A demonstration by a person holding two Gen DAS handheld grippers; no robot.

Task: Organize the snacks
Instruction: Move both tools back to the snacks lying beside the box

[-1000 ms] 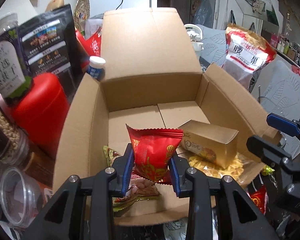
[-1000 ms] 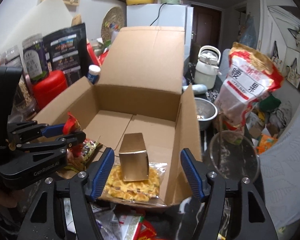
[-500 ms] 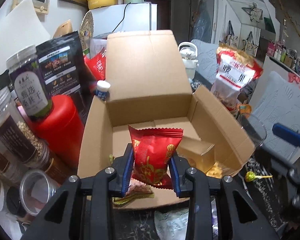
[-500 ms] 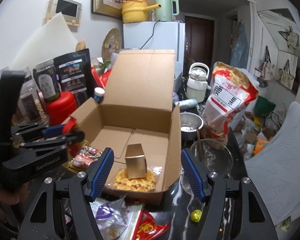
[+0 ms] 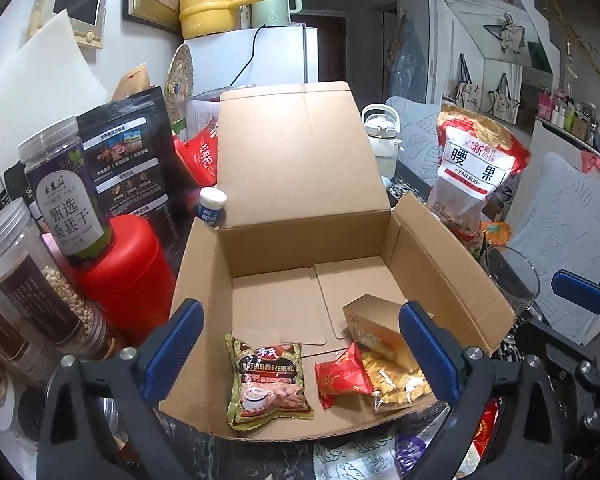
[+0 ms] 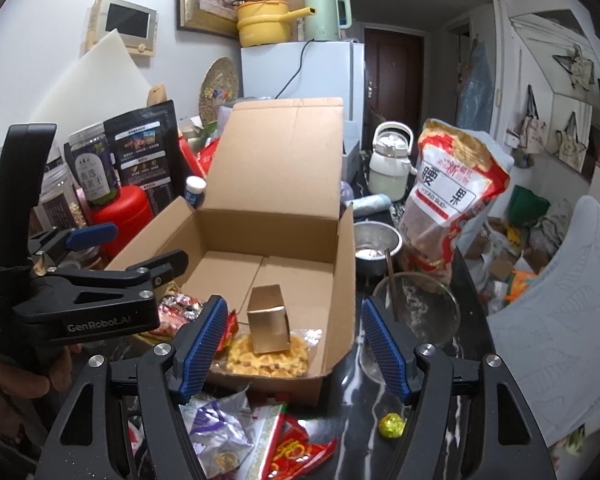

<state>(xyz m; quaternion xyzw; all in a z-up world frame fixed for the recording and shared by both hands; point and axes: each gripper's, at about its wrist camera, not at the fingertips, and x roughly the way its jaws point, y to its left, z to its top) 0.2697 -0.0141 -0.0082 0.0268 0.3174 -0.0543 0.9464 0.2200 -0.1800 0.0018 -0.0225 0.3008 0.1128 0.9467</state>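
An open cardboard box stands on the dark counter. Inside lie a small red snack packet, a green cereal packet, a gold box and a clear bag of yellow snacks. My left gripper is open and empty above the box's near edge; it also shows in the right wrist view. My right gripper is open and empty, in front of the box. Loose snack packets lie on the counter below it.
Jars, a red canister and a black pouch stand left of the box. A big red and white bag, a metal bowl, a glass bowl and a white kettle are to the right. A gold candy lies in front.
My left gripper has opened and let go of the red packet, which now lies in the box beside the yellow snacks. Both grippers have drawn back from the box.
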